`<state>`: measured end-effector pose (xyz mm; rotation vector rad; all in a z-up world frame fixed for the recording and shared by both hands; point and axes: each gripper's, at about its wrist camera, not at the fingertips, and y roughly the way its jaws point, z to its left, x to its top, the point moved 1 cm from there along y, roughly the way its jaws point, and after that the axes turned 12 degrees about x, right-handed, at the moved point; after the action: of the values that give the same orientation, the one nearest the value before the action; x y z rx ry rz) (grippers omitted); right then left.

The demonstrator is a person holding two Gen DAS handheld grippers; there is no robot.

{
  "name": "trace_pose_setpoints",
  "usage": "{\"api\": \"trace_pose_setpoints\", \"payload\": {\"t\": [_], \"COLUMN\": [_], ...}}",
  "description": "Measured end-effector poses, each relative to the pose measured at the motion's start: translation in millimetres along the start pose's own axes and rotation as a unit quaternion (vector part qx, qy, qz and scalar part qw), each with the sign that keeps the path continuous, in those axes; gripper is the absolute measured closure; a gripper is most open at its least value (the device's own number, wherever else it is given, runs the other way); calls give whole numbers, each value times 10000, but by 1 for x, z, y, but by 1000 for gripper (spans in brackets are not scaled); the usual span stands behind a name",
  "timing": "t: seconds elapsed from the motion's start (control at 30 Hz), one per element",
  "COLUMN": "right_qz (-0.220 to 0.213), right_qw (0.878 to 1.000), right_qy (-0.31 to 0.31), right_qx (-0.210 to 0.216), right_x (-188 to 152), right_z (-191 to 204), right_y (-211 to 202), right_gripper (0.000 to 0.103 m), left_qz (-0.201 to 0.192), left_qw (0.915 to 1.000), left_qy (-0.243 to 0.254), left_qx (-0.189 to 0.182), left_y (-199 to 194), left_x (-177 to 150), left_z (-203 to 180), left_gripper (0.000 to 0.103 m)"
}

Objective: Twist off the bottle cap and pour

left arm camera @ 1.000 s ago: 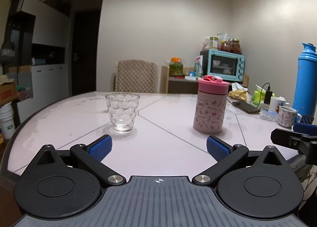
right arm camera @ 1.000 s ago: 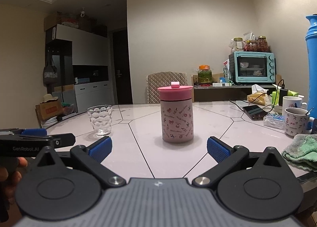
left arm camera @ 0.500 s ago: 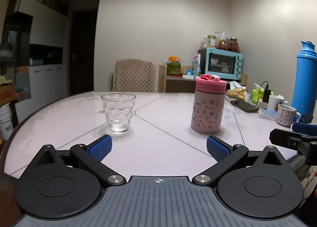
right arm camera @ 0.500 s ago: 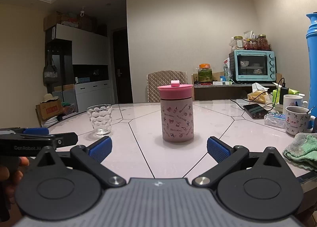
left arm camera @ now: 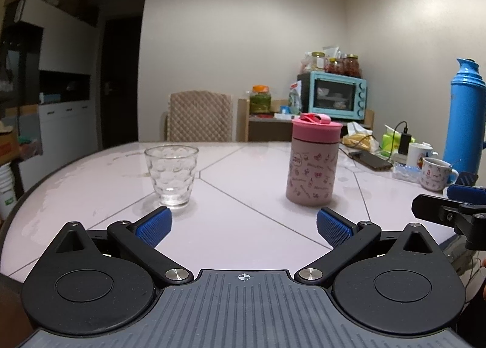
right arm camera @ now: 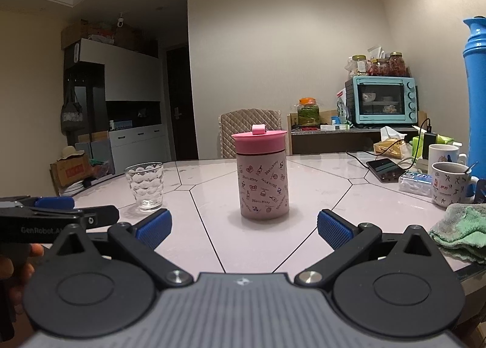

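A pink patterned bottle [left arm camera: 313, 170] [right arm camera: 262, 185] with a darker pink screw cap [left arm camera: 316, 127] [right arm camera: 259, 141] stands upright on the pale table [left arm camera: 243, 220]. Left of it sits an empty clear dimpled glass [left arm camera: 171, 174] [right arm camera: 146, 185]. My left gripper [left arm camera: 243, 228] hovers open over the table's near edge, short of both, with the glass just beyond its left pad. My right gripper [right arm camera: 243, 228] is open too, and the bottle stands a short way ahead between its blue pads. Each gripper shows at the edge of the other's view.
At the right stand a tall blue thermos [left arm camera: 463, 117], two mugs [right arm camera: 449, 184], a phone on a cable [right arm camera: 384, 169] and a green cloth [right arm camera: 458, 232]. A teal toaster oven [left arm camera: 334, 95] with jars and a quilted chair [left arm camera: 199, 115] lie beyond the table.
The left gripper's view has drifted slightly, so the glass and bottle sit a little lower and further left. The right gripper has edged a bit closer to the bottle. Both stayed open.
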<state>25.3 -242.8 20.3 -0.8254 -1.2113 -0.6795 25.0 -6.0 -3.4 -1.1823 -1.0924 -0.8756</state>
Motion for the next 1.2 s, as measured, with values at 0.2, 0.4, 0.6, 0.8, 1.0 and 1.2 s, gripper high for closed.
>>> {"api": "trace_pose_setpoints", "payload": {"t": [0.2, 0.4, 0.6, 0.8, 1.0, 1.2], "right_qz": [1, 43, 37, 60, 11, -11], "right_qw": [10000, 9999, 9997, 9996, 9995, 9995], "right_qy": [27, 80, 126, 146, 179, 199], "right_qx": [-66, -130, -184, -217, -253, -247], "right_x": [1, 2, 6, 11, 17, 21], "right_z": [-6, -13, -22, -31, -39, -44], "right_y": [3, 8, 15, 25, 35, 45], "right_gripper": [0, 0, 0, 0, 0, 0], "left_qz": [29, 76, 78, 103, 112, 127], "left_qw": [10000, 9998, 9996, 9990, 9982, 9978], "left_qy": [56, 103, 190, 246, 255, 318], "left_qx": [-66, -120, -192, -369, -522, -576], "left_y": [8, 18, 30, 47, 62, 75], "left_x": [2, 5, 11, 16, 21, 24], "left_z": [-5, -10, -15, -20, -24, -27], "left_gripper": [0, 0, 0, 0, 0, 0]}}
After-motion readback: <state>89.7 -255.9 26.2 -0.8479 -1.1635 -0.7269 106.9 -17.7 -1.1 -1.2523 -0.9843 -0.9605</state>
